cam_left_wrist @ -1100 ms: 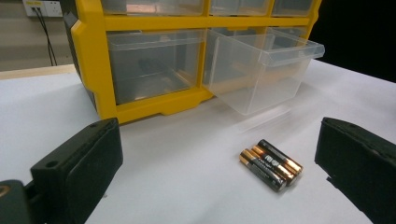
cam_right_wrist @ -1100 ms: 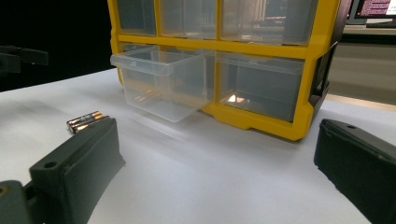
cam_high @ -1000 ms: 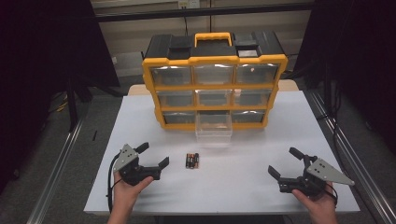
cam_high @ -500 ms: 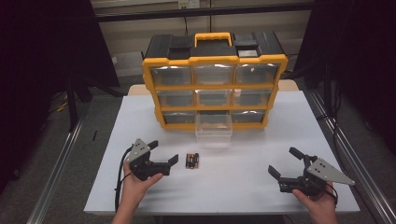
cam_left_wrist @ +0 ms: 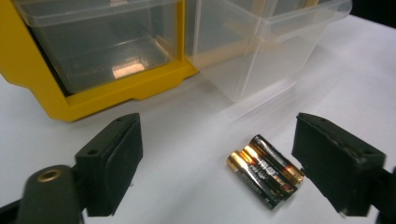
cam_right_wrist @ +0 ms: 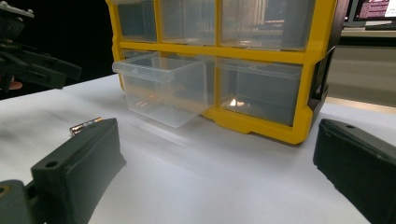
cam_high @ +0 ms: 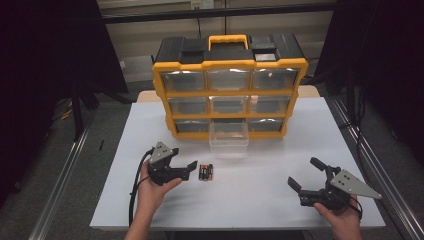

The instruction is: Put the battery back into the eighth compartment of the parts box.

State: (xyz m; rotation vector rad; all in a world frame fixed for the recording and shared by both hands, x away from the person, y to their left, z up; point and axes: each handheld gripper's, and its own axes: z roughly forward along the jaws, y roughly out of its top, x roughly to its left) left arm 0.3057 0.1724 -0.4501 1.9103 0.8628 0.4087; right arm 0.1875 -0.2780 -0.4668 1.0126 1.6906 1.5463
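Three black-and-gold batteries (cam_high: 206, 171) (cam_left_wrist: 264, 170) lie side by side on the white table, in front of a clear drawer (cam_high: 228, 135) pulled out of the bottom row of a yellow-and-black organizer (cam_high: 230, 90). My left gripper (cam_high: 184, 157) (cam_left_wrist: 219, 140) sits just left of them. Its jaws have just been closing and stand open. The batteries lie between them, nearer the right jaw and untouched. My right gripper (cam_high: 303, 172) (cam_right_wrist: 219, 154) rests open and empty at the table's front right. It faces the drawer (cam_right_wrist: 163, 88), and one battery tip (cam_right_wrist: 86, 125) peeks past its left jaw.
The organizer (cam_right_wrist: 261, 56) stands at the back of the table with its other clear drawers pushed in. The table's front edge (cam_high: 240, 229) runs close under both hands. Metal rails (cam_high: 60, 195) flank the table on both sides. The left gripper (cam_right_wrist: 32, 60) shows at the far left of the right gripper view.
My left gripper has slid right toward the batteries, and its jaws stand a little narrower. The right gripper has stayed where it was.
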